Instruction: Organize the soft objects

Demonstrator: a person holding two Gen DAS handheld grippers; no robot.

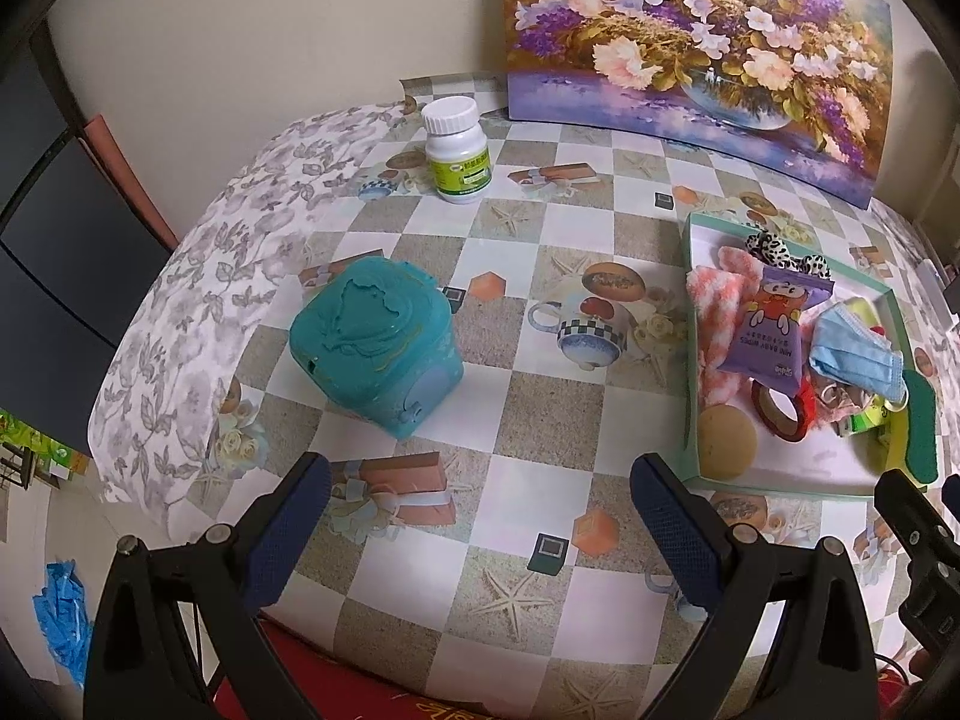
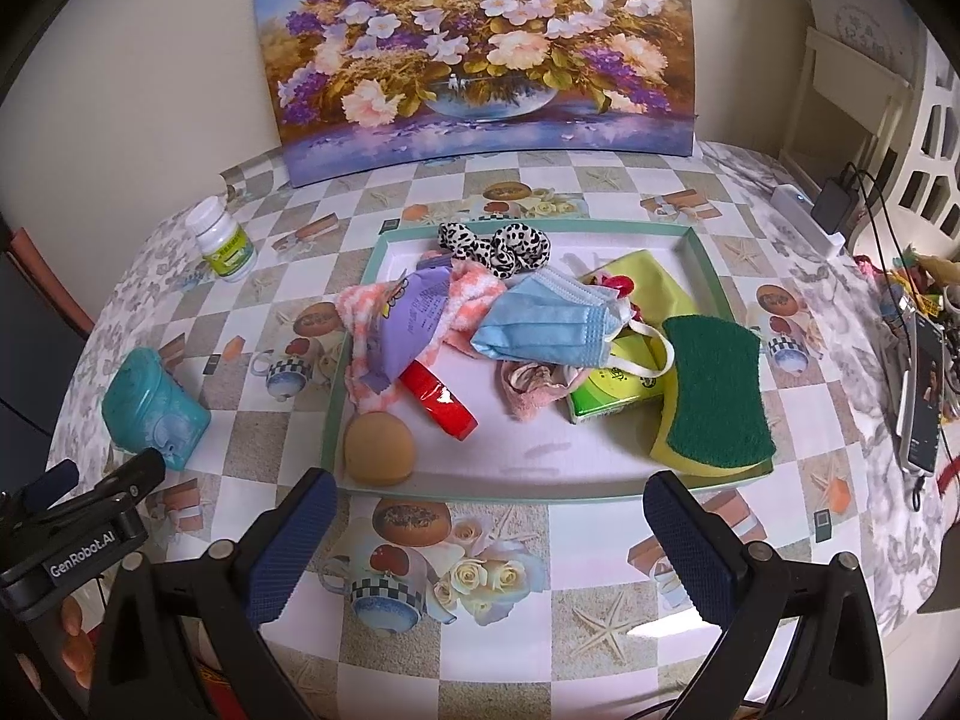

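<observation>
A green-rimmed white tray (image 2: 540, 489) (image 1: 780, 489) holds a heap of soft things: a blue face mask (image 2: 549, 324) (image 1: 855, 354), a green and yellow sponge (image 2: 714, 390), a pink fuzzy sock (image 2: 366, 324) (image 1: 717, 306), a purple wipes pack (image 2: 414, 324) (image 1: 768, 330), a spotted scrunchie (image 2: 492, 243), a round tan puff (image 2: 379, 447) (image 1: 727, 441), a red tape roll (image 2: 438, 399) and a green packet (image 2: 612, 393). My right gripper (image 2: 492, 537) is open just before the tray's near rim. My left gripper (image 1: 480, 534) is open over the tablecloth, left of the tray.
A teal plastic box (image 1: 375, 348) (image 2: 153, 402) sits on the table left of the tray. A white pill bottle (image 1: 459, 150) (image 2: 225, 246) stands further back. A flower painting (image 2: 480, 48) leans on the wall. A phone (image 2: 921, 396) and cables lie at the right edge.
</observation>
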